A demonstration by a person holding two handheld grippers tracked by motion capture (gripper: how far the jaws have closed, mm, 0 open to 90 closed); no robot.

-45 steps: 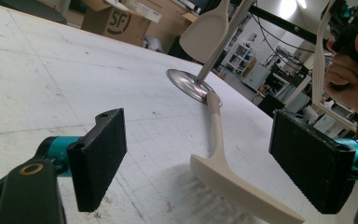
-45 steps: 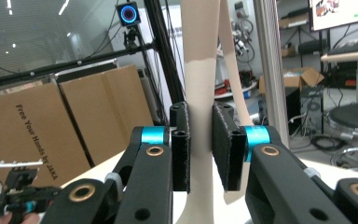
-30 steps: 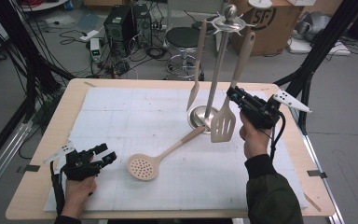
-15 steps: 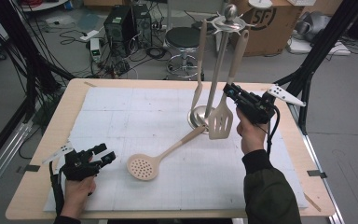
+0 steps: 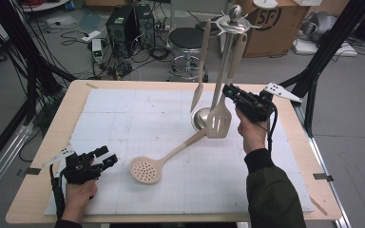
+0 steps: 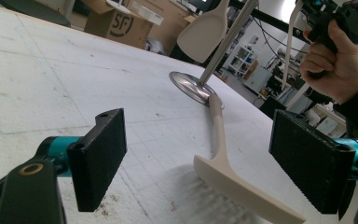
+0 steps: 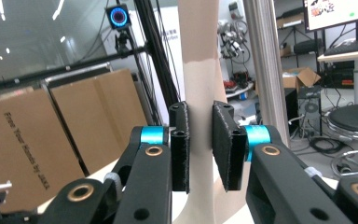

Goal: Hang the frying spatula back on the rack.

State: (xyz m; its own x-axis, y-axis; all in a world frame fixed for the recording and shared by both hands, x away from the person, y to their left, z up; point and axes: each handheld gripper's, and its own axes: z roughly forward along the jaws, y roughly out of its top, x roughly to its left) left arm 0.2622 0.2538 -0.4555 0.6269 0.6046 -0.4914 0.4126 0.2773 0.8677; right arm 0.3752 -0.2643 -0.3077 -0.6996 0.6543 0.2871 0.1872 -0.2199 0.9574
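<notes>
Going by the utensil stand (image 5: pixel 228 61) at the far right of the table (image 5: pixel 38 190), the step in hand looks like hanging the slotted turner (image 5: pixel 220 119) on it, or lifting it off; the pictures do not settle which.

Well to the near left of the stand, the left claw (image 5: pixel 105 158) rests low on the table, jaws spread wide with nothing between them, pointing toward the stand's base. Between it and the stand lies the skimmer (image 5: pixel 146 169), its handle tip touching the stand's round base.

Just right of the stand's pole, the right claw (image 5: pixel 229 90) pinches the turner's handle. In the right gripper view the pads (image 7: pixel 223 144) sit either side of the cream handle (image 7: pixel 199 93), which hangs upright beside the pole (image 7: pixel 261 60). The right forearm reaches up from the near edge, wrist raised, claw level and aimed left at the stand.

The next move calls for a small, steady lift, keeping the blade clear of the skimmer handle.
</notes>
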